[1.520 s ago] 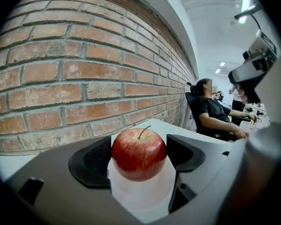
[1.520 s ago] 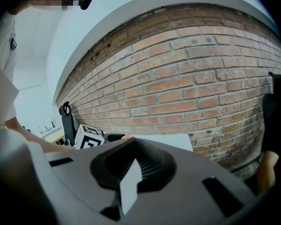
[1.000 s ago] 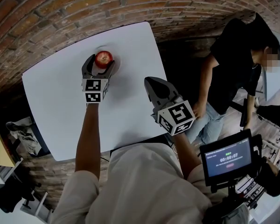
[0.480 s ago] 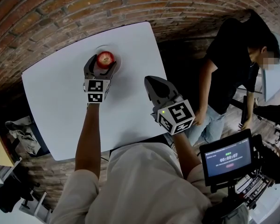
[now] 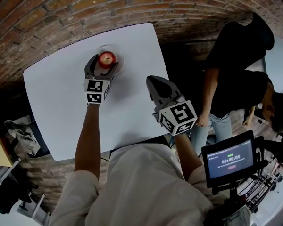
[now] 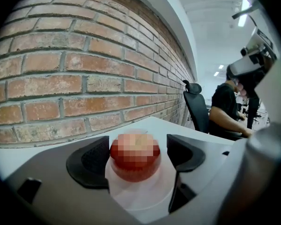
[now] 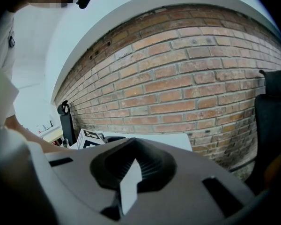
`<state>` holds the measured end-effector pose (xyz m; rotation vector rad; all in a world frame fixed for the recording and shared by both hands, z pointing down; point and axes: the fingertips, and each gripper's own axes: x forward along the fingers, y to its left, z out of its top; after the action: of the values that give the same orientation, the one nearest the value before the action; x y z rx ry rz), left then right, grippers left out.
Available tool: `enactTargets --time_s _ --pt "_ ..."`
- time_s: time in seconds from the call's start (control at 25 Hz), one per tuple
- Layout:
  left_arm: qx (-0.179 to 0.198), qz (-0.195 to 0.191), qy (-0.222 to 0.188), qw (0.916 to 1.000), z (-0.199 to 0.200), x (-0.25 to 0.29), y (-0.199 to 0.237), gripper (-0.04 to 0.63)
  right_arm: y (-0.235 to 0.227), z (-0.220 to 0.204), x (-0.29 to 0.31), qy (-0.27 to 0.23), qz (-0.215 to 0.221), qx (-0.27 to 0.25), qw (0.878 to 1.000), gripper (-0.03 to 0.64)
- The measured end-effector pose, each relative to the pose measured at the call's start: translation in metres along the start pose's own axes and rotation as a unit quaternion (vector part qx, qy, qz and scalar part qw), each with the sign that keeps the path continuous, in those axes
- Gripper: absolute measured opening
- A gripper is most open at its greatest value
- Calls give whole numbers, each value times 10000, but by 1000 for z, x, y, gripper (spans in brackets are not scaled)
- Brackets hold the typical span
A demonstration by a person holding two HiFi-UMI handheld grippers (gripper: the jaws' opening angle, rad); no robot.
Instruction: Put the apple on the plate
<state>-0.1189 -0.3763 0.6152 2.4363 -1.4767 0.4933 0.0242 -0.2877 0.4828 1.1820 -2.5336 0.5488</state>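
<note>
Bounding the far side of the scene is a brick wall [image 5: 61, 13], running just behind a white table [image 5: 61, 112] with rounded corners; the table top carries only the items noted below. To the right of the table, well apart from the work, a bystander in a dark top [image 5: 236, 69] stands bent over; a small screen [image 5: 230, 159] on a stand sits near the operator's right side, its print too small to read. An empty black office chair [image 6: 195, 109] shows in the left gripper view, beyond the table's far corner. The right gripper [image 5: 153, 82] is held above the right part of the table, near its edge, well apart from the fruit; its own view shows the jaws brought together at the tips with nothing between them. The left gripper [image 5: 104, 63] is extended to the far part of the table; its jaws stand spread, one on each side of the fruit, with a visible gap at both sides. The plate [image 6: 140, 196], pale and shallow, lies on the table between those spread jaws, near the wall side. The apple [image 5: 106, 59], red, sits upright on the middle of the plate, clear of both pads.
</note>
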Motion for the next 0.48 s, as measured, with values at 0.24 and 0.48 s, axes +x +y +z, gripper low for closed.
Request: enactTargets --time_s 0.24,0.48 --pt "-61 0 82 9999 -5 1 1 374 -4 2 -3 -95 -15 -19 10000 3" --pt "31 55 94 9999 -2 -11 4 374 -4 10 -3 -175 -82 -30 9998 3"
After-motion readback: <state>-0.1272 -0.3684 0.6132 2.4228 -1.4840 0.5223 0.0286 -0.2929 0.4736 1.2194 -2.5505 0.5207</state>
